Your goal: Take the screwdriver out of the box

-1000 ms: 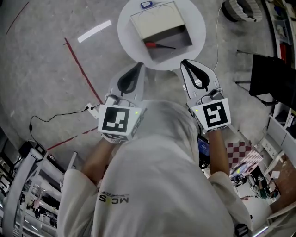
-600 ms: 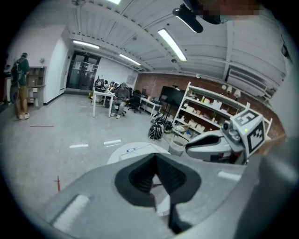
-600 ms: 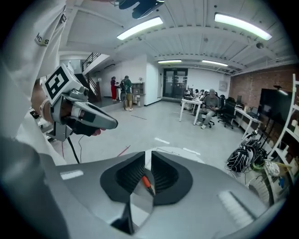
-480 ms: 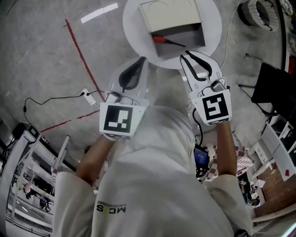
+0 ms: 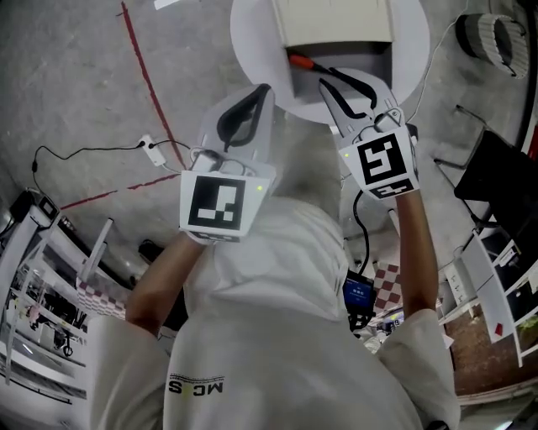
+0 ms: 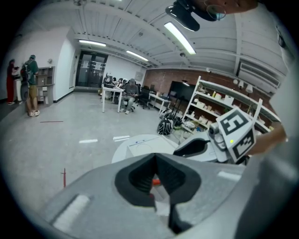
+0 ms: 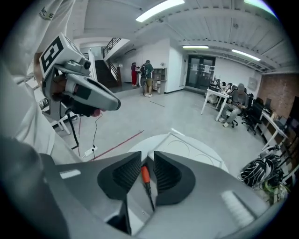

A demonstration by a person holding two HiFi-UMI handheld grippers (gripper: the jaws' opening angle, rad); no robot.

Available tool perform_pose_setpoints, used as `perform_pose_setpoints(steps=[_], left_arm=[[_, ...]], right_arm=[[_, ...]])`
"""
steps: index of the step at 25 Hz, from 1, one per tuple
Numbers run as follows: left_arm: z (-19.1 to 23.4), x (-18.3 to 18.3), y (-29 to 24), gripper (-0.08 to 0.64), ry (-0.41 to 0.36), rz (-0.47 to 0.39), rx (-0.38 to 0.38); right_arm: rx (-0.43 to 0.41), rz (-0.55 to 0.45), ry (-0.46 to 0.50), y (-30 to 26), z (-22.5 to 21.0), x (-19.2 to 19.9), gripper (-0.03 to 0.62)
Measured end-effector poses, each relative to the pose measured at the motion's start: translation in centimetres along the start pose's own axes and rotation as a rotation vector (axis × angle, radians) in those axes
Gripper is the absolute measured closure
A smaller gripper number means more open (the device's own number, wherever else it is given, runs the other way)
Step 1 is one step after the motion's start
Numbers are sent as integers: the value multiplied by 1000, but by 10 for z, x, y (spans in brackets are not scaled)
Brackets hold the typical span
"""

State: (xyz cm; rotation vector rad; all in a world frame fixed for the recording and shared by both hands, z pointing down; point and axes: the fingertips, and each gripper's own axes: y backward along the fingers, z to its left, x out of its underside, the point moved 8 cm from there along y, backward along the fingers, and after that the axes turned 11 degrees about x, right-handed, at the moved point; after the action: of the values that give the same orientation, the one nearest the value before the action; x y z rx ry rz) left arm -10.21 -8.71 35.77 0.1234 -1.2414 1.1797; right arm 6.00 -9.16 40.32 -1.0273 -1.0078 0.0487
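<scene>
A cream-lidded box [image 5: 336, 21] stands on a round white table [image 5: 252, 34], its grey inside open toward me. In it lies the screwdriver [image 5: 301, 61] with a red handle and a dark shaft. My right gripper [image 5: 329, 77] hangs over the box's open part, just above the shaft. Its jaws are opening and press on nothing. In the right gripper view [image 7: 147, 156] the screwdriver [image 7: 145, 175] shows through the gap, below the jaws. My left gripper [image 5: 263, 89] is shut and empty by the table's near left edge. Its tips [image 6: 154, 158] meet.
A red tape line [image 5: 147, 76] crosses the floor at left, with a power strip and cable [image 5: 151, 147] beside it. At right stand a black chair [image 5: 496, 168] and shelves. People and desks are far off in both gripper views.
Both grippers have moved toward the box. The right one now reaches over its open part, and its jaws have gone from shut to parted. The left stays shut.
</scene>
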Motion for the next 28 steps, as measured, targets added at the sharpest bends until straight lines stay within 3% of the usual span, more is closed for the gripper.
perform_pose_setpoints(steps=[5, 14, 28], left_arm=[[16, 17, -19, 560, 45, 6, -22], [29, 54, -40, 560, 54, 47, -36], [40, 70, -47, 560, 73, 61, -64]], right_arm=[[-60, 73, 40, -44, -1, 22, 498], [-134, 191, 145, -101, 10, 58, 493], [-196, 336, 239, -147, 19, 84, 480]])
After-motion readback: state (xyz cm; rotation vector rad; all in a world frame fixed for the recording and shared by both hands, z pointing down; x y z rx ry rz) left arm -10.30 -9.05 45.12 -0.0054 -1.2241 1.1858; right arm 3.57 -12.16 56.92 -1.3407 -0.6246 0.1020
